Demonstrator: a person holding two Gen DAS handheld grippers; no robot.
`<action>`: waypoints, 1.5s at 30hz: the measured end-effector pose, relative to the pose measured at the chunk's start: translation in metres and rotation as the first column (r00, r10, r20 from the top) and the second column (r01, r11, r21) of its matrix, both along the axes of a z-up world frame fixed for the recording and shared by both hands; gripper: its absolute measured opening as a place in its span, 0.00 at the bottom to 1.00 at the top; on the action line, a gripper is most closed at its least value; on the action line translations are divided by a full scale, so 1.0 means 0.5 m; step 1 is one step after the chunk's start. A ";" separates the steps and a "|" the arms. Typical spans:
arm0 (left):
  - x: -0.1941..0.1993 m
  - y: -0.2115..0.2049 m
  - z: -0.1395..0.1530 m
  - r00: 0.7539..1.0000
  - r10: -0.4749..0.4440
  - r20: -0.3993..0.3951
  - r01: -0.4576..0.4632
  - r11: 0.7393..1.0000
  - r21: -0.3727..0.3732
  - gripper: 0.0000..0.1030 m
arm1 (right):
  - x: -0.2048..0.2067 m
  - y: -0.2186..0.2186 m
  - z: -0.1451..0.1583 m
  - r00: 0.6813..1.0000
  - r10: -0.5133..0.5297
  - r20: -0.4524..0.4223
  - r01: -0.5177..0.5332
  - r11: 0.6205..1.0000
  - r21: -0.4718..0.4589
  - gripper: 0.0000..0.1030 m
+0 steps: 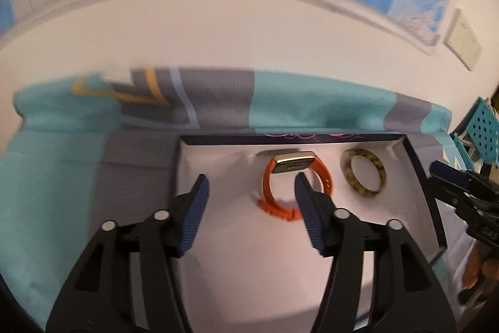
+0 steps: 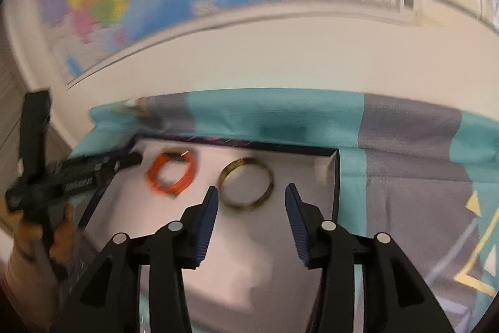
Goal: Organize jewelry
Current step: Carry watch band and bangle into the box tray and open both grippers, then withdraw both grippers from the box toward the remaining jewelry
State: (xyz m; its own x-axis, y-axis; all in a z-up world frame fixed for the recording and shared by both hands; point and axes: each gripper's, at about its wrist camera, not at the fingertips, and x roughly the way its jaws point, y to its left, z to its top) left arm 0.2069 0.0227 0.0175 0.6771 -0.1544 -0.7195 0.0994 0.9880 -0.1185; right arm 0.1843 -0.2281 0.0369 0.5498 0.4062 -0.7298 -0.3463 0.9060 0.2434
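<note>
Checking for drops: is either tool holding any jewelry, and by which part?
Nothing is held. The left tool and right tool are open above the box.

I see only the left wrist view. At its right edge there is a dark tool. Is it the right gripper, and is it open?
Observer: Yes. The right gripper is open with nothing between its fingers; the bangle lies just ahead.
Operator: What is beyond the box, on its right side?
Observer: Teal and grey cloth with yellow triangle outlines.
Operator: Who holds my left gripper?
Observer: A hand grips its handle, beside the box near the orange watch.
</note>
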 end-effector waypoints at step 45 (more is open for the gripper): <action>-0.329 -0.009 -0.102 0.996 -0.076 -0.053 0.082 0.988 0.130 0.53 | -0.316 -0.030 -0.086 0.992 0.121 -0.036 -0.123 0.989 -0.078 0.44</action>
State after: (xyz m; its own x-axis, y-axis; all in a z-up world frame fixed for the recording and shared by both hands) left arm 0.0423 0.0184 -0.0333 0.6312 -0.1077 -0.7681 0.1750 0.9845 0.0057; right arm 0.0262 -0.2431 -0.0060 0.4761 0.4086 -0.7787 -0.4490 0.8743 0.1843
